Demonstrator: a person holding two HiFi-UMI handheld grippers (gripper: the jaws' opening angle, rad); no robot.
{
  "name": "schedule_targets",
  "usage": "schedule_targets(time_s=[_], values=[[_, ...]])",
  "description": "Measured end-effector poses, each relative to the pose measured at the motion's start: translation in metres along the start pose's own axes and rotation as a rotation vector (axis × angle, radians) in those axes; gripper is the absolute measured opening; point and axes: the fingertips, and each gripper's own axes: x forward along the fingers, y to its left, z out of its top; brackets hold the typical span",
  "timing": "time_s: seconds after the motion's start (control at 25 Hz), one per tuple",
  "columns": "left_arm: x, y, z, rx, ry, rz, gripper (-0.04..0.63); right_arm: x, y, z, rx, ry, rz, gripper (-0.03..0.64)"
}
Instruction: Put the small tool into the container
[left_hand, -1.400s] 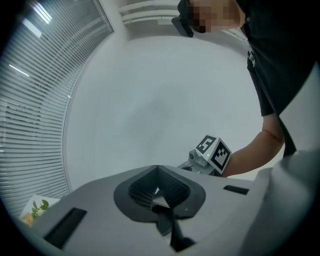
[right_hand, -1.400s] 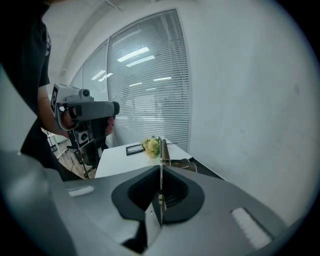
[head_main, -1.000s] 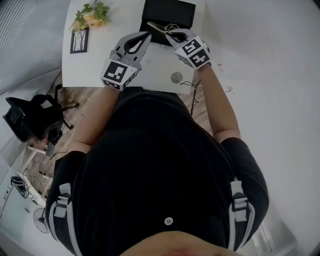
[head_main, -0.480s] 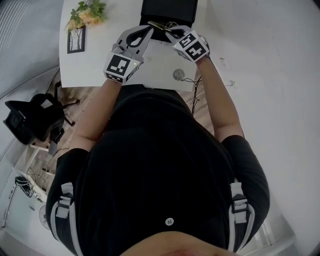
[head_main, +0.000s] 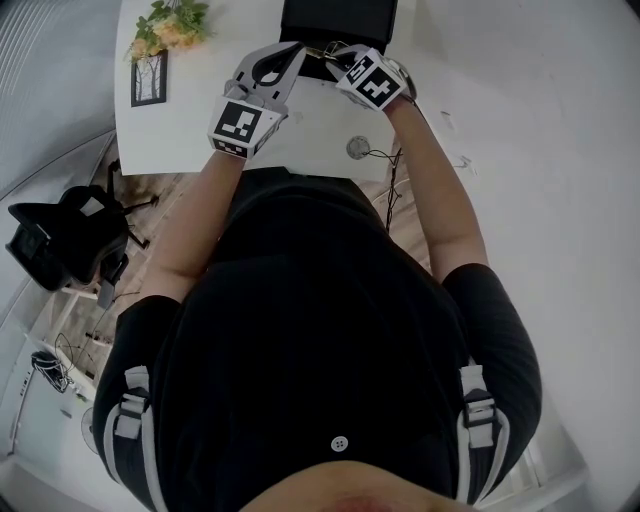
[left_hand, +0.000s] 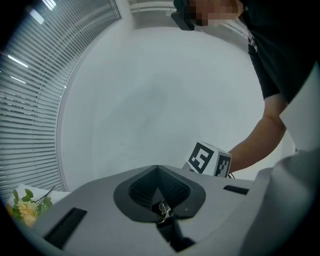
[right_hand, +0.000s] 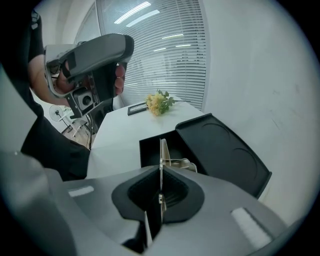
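Observation:
The small tool (head_main: 320, 48) is a thin metal piece, and my right gripper (head_main: 334, 56) is shut on it. In the right gripper view the tool (right_hand: 162, 152) stands edge-on above the jaws, over the open black container (right_hand: 152, 146). Its lid (right_hand: 225, 150) leans back to the right. In the head view the container (head_main: 340, 20) sits at the table's far edge. My left gripper (head_main: 293, 50) is shut and holds nothing, just left of the tool. The left gripper view looks up at a wall; my left gripper (left_hand: 157, 170) shows its jaws closed there.
Yellow flowers (head_main: 165, 25) and a small picture frame (head_main: 152, 78) lie at the white table's (head_main: 180, 130) far left. A round cable hole (head_main: 358, 148) is near the front edge. A black chair (head_main: 60, 240) stands on the floor at left.
Both grippers have moved farther from the body toward the container. The tool has travelled with the right gripper and now hangs at the container's front.

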Motion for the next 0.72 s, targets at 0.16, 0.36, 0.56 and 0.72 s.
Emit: schedule_targets(time_s=[0.16,0.36,0.56,0.72], values=[[0.001,0.003,-0.006,-0.01,0.01,0.004,0.008,0.012,0.0,-0.007,-0.025,0.061,0.028,0.012],[0.001,0.006,-0.016,-0.02,0.039,0.006,0.008,0.028,0.0,-0.015,-0.043,0.125,0.065,0.012],[0.003,0.009,-0.019,-0.026,0.042,0.007,0.008,0.04,0.003,-0.021,-0.048,0.175,0.108,0.012],[0.004,0.009,-0.016,-0.031,0.022,0.002,0.008,0.047,0.0,-0.026,-0.049,0.21,0.119,0.015]])
